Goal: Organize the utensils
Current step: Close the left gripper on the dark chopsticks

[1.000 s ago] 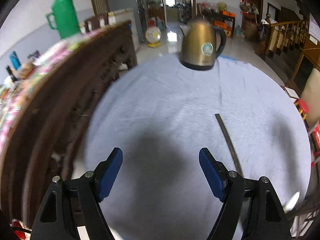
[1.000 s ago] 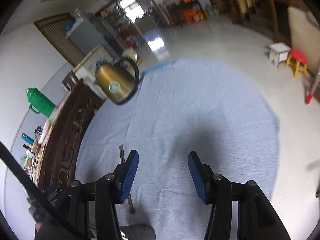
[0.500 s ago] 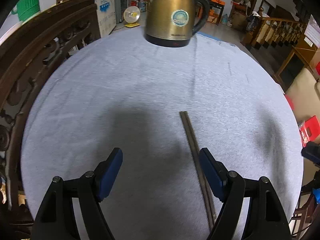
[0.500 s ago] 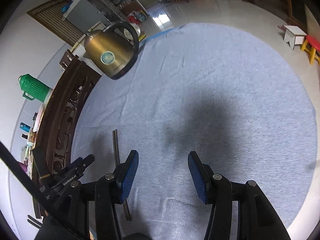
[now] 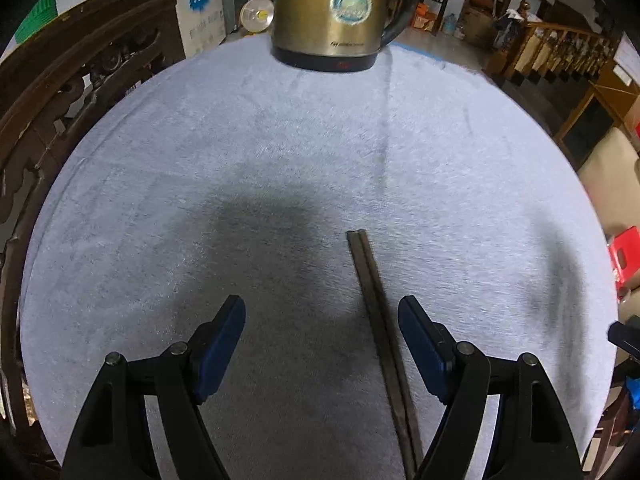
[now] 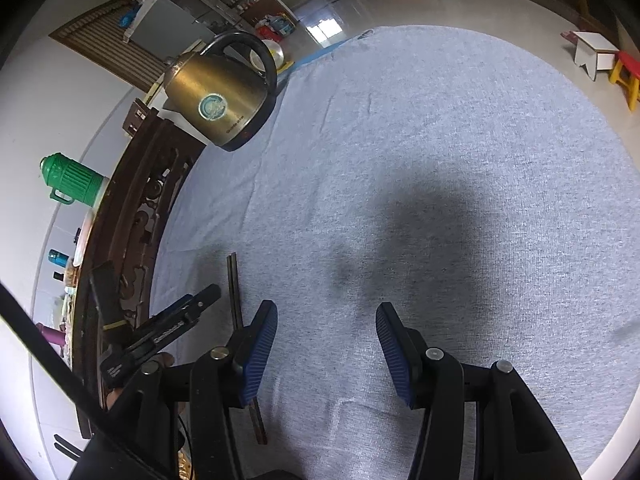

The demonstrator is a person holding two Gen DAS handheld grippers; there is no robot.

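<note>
Lying flat on the pale blue cloth of the round table (image 5: 280, 168), the pair of dark chopsticks (image 5: 376, 304) now runs between the blue pads of the left gripper (image 5: 322, 330), close to the right-hand pad and not touching it — a second ago the sticks lay off to the right of that gripper, outside its reach. Its jaws stand spread wide with nothing clamped, at the same width as before. The brass kettle (image 5: 340, 12), at the far edge of the table, fills far more of the left wrist view than it did earlier, and the cloth looks nearer. From the right wrist view, the right gripper (image 6: 326, 344) hovers with its jaws parted over bare cloth, holding nothing; the chopsticks (image 6: 235, 292) lie just to its left, passing behind its left finger, and the left gripper (image 6: 176, 320) has come in beside them — earlier it was barely in view.
</note>
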